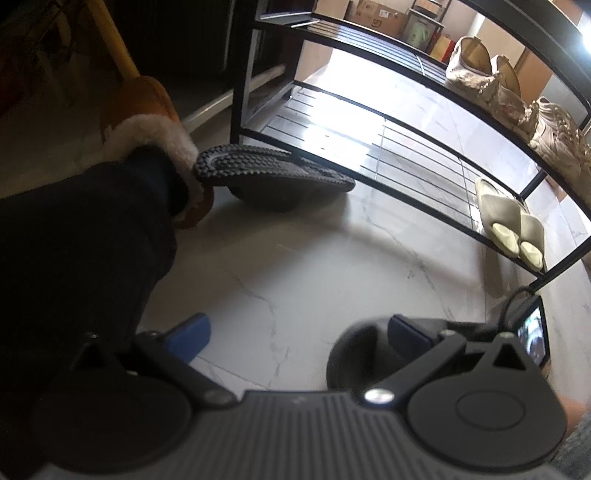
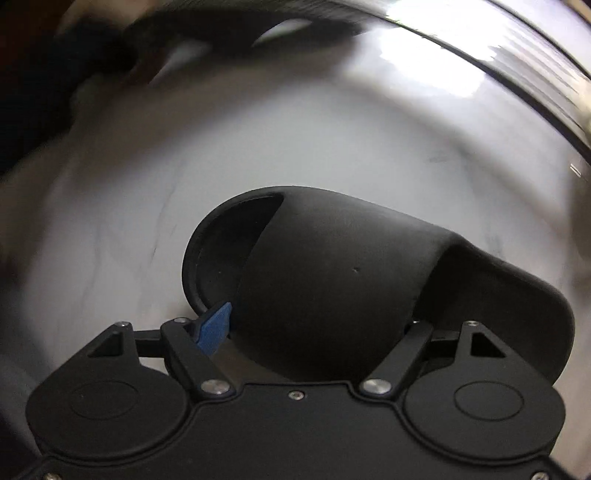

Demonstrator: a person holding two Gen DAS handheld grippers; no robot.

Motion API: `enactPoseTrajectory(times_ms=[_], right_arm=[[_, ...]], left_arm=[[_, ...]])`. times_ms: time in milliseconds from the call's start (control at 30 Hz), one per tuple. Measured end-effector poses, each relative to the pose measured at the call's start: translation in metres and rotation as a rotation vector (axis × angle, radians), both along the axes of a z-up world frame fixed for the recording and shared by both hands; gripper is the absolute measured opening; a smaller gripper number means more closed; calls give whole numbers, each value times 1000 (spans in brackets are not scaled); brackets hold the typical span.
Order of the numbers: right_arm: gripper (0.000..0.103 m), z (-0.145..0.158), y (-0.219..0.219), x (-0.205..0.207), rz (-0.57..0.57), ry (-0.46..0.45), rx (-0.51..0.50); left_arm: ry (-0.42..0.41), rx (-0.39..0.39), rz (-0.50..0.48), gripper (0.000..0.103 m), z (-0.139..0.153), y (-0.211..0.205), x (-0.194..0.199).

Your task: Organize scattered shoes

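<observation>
A black slide sandal (image 2: 332, 273) fills my right wrist view; my right gripper (image 2: 317, 325) is shut on its strap and holds it above the pale floor. It also shows in the left wrist view (image 1: 354, 354), beside the right finger. A second black sandal (image 1: 273, 173) lies upside down, sole up, at the foot of the black shoe rack (image 1: 424, 129). My left gripper (image 1: 295, 339) is open and empty over the floor. A brown fur-lined boot (image 1: 147, 122) stands at the left, on a dark-trousered leg.
The rack's lowest shelf holds a pair of cream slides (image 1: 509, 221) at the right. The shelf above holds beige sneakers (image 1: 498, 85). Cardboard boxes (image 1: 376, 14) stand behind the rack. The floor is white marble tile (image 1: 295, 266).
</observation>
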State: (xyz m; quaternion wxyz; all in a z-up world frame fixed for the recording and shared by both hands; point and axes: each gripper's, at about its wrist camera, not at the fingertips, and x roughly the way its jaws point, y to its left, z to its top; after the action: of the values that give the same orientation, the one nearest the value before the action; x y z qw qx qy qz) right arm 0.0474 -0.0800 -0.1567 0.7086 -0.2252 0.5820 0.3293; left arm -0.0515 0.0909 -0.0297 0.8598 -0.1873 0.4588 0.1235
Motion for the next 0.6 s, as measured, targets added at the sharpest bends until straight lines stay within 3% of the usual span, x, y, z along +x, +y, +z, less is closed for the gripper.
enactPoseTrajectory(times_ms=[67, 133, 200, 367, 467, 600], right_arm=[[83, 0, 0, -7, 97, -2, -51], [93, 1, -1, -12, 143, -23, -91], [99, 3, -4, -14, 160, -39, -122], [101, 23, -15, -16, 171, -99, -126], [103, 44, -27, -5, 55, -102, -44], [103, 68, -70, 12, -362, 13, 215]], left_arm=[[5, -4, 0, 102, -1, 0, 0], [9, -3, -2, 102, -2, -1, 0], [12, 0, -4, 102, -2, -2, 1], [16, 0, -3, 102, -3, -3, 0], [16, -7, -2, 102, -3, -2, 0], [18, -18, -1, 102, -2, -2, 0]])
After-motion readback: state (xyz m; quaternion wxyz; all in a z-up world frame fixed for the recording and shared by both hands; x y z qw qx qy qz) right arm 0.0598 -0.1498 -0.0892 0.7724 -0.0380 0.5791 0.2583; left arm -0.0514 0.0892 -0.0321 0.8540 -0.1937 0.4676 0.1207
